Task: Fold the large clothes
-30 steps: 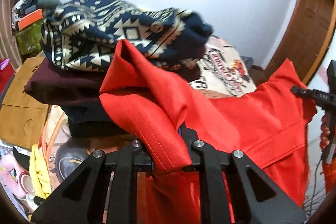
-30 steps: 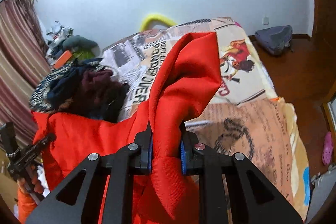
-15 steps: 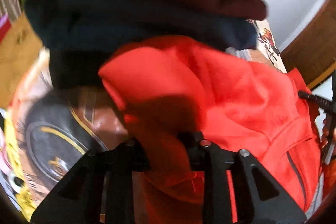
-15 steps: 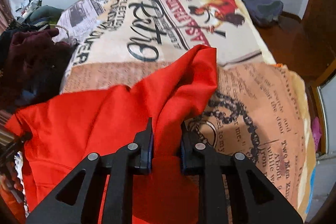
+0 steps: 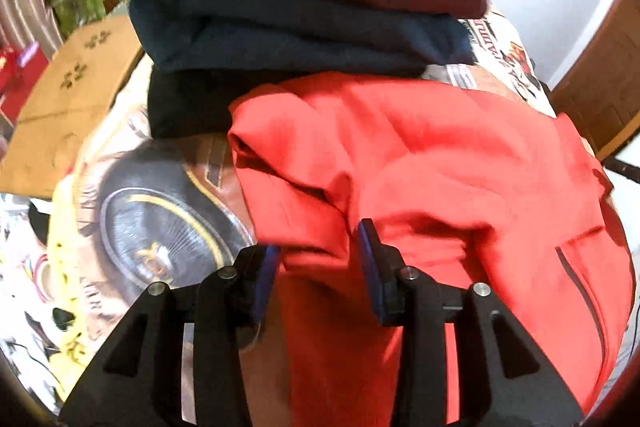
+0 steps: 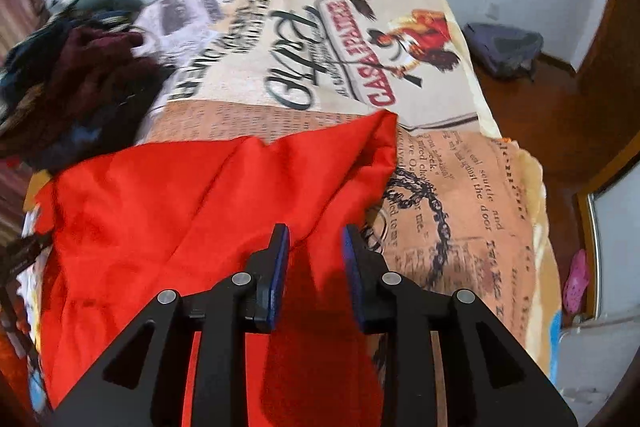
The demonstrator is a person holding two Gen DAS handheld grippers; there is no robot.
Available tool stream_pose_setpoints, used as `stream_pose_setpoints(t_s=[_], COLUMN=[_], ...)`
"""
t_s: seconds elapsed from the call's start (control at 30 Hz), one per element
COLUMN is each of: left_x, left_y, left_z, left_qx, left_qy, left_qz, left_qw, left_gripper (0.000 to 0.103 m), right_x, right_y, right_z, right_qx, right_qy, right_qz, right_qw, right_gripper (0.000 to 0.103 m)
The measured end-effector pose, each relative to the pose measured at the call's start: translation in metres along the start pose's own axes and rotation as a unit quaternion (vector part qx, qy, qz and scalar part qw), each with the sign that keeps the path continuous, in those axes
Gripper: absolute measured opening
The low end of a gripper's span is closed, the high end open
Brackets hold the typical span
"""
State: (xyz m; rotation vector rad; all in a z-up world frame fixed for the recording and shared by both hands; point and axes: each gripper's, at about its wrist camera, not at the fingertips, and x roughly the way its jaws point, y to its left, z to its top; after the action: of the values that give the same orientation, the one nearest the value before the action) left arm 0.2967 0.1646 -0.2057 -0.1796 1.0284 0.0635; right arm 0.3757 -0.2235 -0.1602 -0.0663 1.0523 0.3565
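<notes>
Both tools, left (image 5: 318, 259) and right (image 6: 314, 255), are opening, red garment (image 6: 168, 203) lying loose between.

bedspread (image 6: 460, 187) logo: "CASA PATRICE", red letters, upside down
bedspread big script: "Retro", approx
bedspread small print: "the door", "to me", rest too blurred
left view: letters unreadable

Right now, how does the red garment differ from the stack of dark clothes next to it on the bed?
The red garment is one bright piece, spread loosely and rumpled over the printed bedspread; the stack of dark clothes is several maroon, navy and black pieces.
The red garment lies low and wide; the stack stands taller, in neat folded layers.
The red garment lies between both grippers' opening jaws; the stack is not in them.
Both rest on the same bed.
</notes>
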Motion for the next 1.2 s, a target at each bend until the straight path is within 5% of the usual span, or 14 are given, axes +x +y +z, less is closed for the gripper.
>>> stream_pose_setpoints(t_s=[0.13, 0.37, 0.6, 0.83, 1.1, 1.2], left_x=[-0.038, -0.098, -0.114, -0.081, -0.059, -0.054], left_y=[-0.006, -0.014, -0.008, 0.000, 0.017, 0.026], left_z=[-0.007, -0.023, -0.065, -0.116, -0.150, -0.156], left_qx=[0.015, 0.045, 0.040, 0.021, -0.058, -0.085], left_qy=[-0.024, -0.059, -0.044, 0.035, 0.089, 0.096], left_qz=[0.000, 0.003, -0.026, -0.033, -0.096, -0.125], left_qw=[0.9996, 0.9972, 0.9979, 0.9986, 0.9898, 0.9838], left_gripper=[0.041, 0.064, 0.069, 0.069, 0.070, 0.071], right_x=[-0.034, -0.098, -0.129, -0.114, -0.072, -0.071], right_y=[0.011, 0.021, 0.026, 0.011, -0.011, -0.015], right_z=[-0.014, -0.047, -0.078, -0.109, -0.144, -0.152], right_qx=[-0.015, -0.039, -0.079, -0.054, -0.020, -0.001], right_qy=[-0.022, -0.075, -0.099, -0.058, 0.037, 0.028], right_qz=[0.012, 0.003, -0.020, -0.023, -0.024, 0.000], right_qw=[1.000, 0.996, 0.992, 0.997, 0.999, 1.000], right_gripper=[0.026, 0.060, 0.060, 0.061, 0.061, 0.077])
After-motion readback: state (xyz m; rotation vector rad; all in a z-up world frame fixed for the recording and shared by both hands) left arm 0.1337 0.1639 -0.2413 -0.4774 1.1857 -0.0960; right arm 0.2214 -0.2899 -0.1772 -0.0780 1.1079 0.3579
